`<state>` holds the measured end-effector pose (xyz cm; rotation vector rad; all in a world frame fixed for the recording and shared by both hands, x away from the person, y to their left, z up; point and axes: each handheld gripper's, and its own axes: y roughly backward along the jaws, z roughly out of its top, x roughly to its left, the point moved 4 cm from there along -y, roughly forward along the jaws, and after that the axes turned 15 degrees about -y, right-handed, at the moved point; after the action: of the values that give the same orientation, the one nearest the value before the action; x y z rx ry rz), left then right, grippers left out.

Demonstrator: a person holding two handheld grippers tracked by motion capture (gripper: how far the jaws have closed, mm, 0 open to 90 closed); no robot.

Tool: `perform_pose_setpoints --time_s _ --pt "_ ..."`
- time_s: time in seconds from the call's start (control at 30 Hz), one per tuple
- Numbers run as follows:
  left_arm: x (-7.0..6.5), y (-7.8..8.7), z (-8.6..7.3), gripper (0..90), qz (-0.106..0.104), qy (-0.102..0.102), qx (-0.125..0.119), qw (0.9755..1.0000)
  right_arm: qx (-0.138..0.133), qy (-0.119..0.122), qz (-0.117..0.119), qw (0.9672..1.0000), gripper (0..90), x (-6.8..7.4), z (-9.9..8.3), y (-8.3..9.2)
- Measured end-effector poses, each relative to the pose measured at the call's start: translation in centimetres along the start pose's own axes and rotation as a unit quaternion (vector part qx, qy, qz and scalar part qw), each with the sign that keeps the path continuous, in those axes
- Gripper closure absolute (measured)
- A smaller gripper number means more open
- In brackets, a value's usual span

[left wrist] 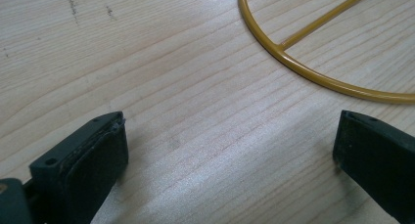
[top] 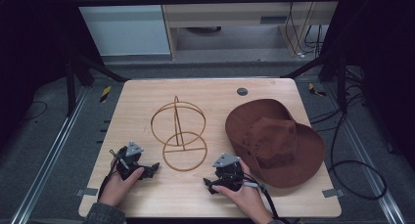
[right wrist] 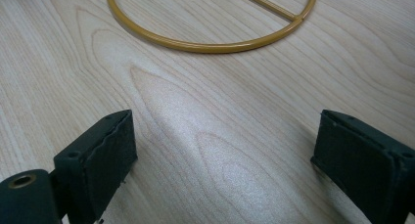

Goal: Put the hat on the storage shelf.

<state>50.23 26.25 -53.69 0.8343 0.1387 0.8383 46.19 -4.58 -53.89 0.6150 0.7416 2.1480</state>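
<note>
A gold wire hat stand (top: 178,131) sits mid-table, with a round base ring (top: 184,151), an upright post and a hoop on top. A brown wide-brimmed hat (top: 274,141) lies right of it, brim flat on the wood. My left gripper (top: 154,167) rests near the front left, pointing right toward the base ring (left wrist: 313,72); its jaws stand wide apart over bare wood. My right gripper (top: 209,184) rests at the front, just below the ring (right wrist: 210,45), pointing left. Its jaws are also wide apart with nothing between them.
The wooden table (top: 147,101) has a small dark grommet (top: 242,91) near its back edge. Black cables (top: 352,160) trail on the floor to the right. A metal rail (top: 44,155) runs along the floor at the left.
</note>
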Motion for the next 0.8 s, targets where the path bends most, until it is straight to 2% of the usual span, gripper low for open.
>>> perform_pose_setpoints --time_s 0.27,0.33,0.37,0.47,0.53,0.57,0.6,0.63,0.67,0.7,0.73,0.77,0.8 --pt "0.0 0.0 0.0 0.0 0.0 0.0 0.0 1.0 0.006 -0.002 0.0 1.0 9.7 0.2 -0.1 0.1" --pt "0.0 0.0 0.0 0.0 0.0 0.0 0.0 1.0 0.018 -0.008 0.017 0.9997 9.9 0.7 0.1 0.9" --pt "0.0 0.0 0.0 0.0 0.0 0.0 0.0 1.0 0.018 -0.008 0.017 0.9997 9.9 0.7 0.1 0.9" --pt "0.0 0.0 0.0 0.0 0.001 0.0 0.0 1.0 0.022 0.003 0.02 0.9996 10.5 1.3 0.9 2.6" --pt "0.0 0.0 0.0 0.0 0.001 0.0 0.0 1.0 0.02 0.019 0.017 0.9995 10.8 1.6 2.0 4.8" --pt "0.0 0.0 0.0 0.0 0.001 0.0 0.0 1.0 0.02 0.019 0.017 0.9995 10.8 1.6 2.0 4.8" --pt "0.0 0.0 0.0 0.0 0.001 0.0 0.0 1.0 0.02 0.027 0.018 0.9993 10.8 1.5 2.8 6.4" --pt "0.0 0.0 0.0 0.0 0.001 0.0 0.0 1.0 0.02 0.028 0.015 0.9993 10.8 1.3 3.2 7.1" --pt "0.0 0.0 0.0 0.0 0.001 0.0 0.0 1.0 0.02 0.028 0.015 0.9993 10.8 1.3 3.2 7.1" --pt "0.0 0.0 0.0 0.0 0.001 0.0 0.0 1.0 0.021 0.026 0.012 0.9994 11.1 0.8 4.1 8.5" --pt "0.0 0.0 0.0 0.0 0.001 0.0 0.0 1.0 0.022 0.026 0.009 0.9994 10.8 0.4 4.6 9.2" --pt "0.0 0.0 0.0 0.0 0.001 0.0 0.0 1.0 0.022 0.026 0.009 0.9994 10.8 0.4 4.6 9.2" --pt "0.0 0.0 0.0 0.0 0.001 0.0 0.0 1.0 0.023 0.025 0.001 0.9994 10.0 -0.5 5.4 10.3"
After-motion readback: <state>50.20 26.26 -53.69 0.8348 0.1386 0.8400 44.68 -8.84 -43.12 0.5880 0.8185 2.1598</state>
